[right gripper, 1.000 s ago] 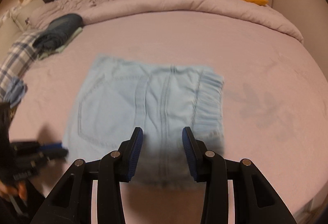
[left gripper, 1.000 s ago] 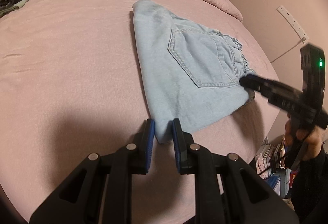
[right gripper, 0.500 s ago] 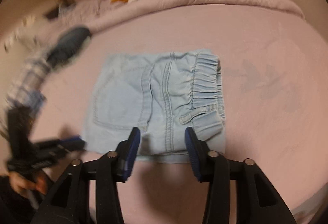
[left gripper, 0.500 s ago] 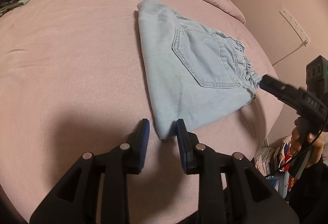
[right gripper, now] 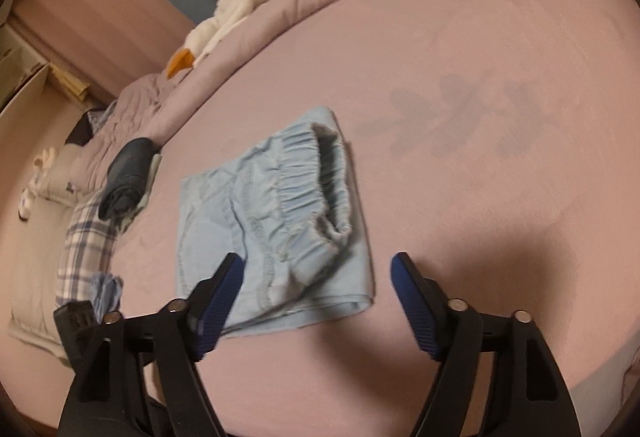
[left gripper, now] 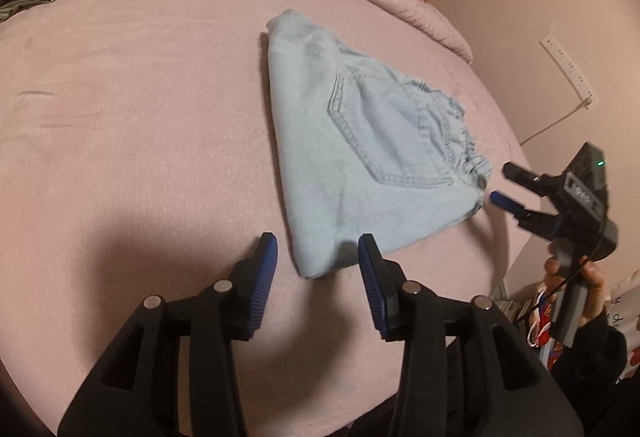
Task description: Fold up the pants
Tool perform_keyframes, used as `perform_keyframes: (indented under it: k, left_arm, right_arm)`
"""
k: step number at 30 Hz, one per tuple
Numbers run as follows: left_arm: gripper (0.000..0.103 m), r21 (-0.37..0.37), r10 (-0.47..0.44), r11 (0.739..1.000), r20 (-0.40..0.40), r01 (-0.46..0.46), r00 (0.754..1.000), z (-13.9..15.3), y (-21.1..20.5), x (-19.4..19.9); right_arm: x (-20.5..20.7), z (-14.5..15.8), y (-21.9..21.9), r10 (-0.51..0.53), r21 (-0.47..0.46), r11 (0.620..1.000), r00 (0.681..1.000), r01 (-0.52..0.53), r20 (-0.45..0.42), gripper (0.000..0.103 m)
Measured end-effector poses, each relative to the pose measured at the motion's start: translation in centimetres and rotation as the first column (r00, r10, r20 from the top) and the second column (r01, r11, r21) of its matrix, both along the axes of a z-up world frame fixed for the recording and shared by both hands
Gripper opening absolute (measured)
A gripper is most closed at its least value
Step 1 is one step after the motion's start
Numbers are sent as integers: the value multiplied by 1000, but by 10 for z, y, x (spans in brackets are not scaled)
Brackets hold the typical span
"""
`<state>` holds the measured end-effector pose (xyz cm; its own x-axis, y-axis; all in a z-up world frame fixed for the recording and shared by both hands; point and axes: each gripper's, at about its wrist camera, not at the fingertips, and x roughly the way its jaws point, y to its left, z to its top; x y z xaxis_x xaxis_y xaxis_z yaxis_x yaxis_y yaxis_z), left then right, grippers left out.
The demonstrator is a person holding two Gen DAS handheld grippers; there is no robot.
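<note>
Lying folded on the pink bed sheet (left gripper: 140, 117): light-blue denim pants (left gripper: 360, 157); hovering at its near corner, left gripper (left gripper: 316, 257), jaws just opening, nothing pinched; hanging by the waistband, right gripper (right gripper: 316, 277), spreading wide, gripping nothing.

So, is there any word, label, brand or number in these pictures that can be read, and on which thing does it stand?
None can be read.
Right hand-held gripper: pale marks on its body, too blurred.
Items beside the bed: coloured print, too small.
Pants: no label shows.
</note>
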<state>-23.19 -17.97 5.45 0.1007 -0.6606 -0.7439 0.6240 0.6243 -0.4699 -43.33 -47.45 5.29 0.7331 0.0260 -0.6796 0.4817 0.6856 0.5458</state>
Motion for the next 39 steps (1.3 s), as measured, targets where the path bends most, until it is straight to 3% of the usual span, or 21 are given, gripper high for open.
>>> perform_keyframes:
  k: [7,15,21,31,39]
  left_arm:
    - [52,-91,20,995,-98,-29,995,5,-1,23]
    - [52,-78,32,996,-185,-47,982,-6,-14,50]
    - [52,-81,-9,997,-194,-7,981,-11,-31,54]
    - [52,-81,-51,996,-172,37,984,-14,-46,60]
    - [58,-80,-66,995,-151,55,986,-13,-64,65]
  right_arm:
    - [4,-8,-10,22,82,996,1000,-21,-8,81]
    - [26,-16,-9,69,106,992,997,-65,-37,83]
    - [40,-16,-11,109,106,989,993,-104,-41,83]
    - [76,-15,-1,204,5,979,973,-205,-107,92]
    - [97,-15,2,241,-89,962,958,-256,-152,93]
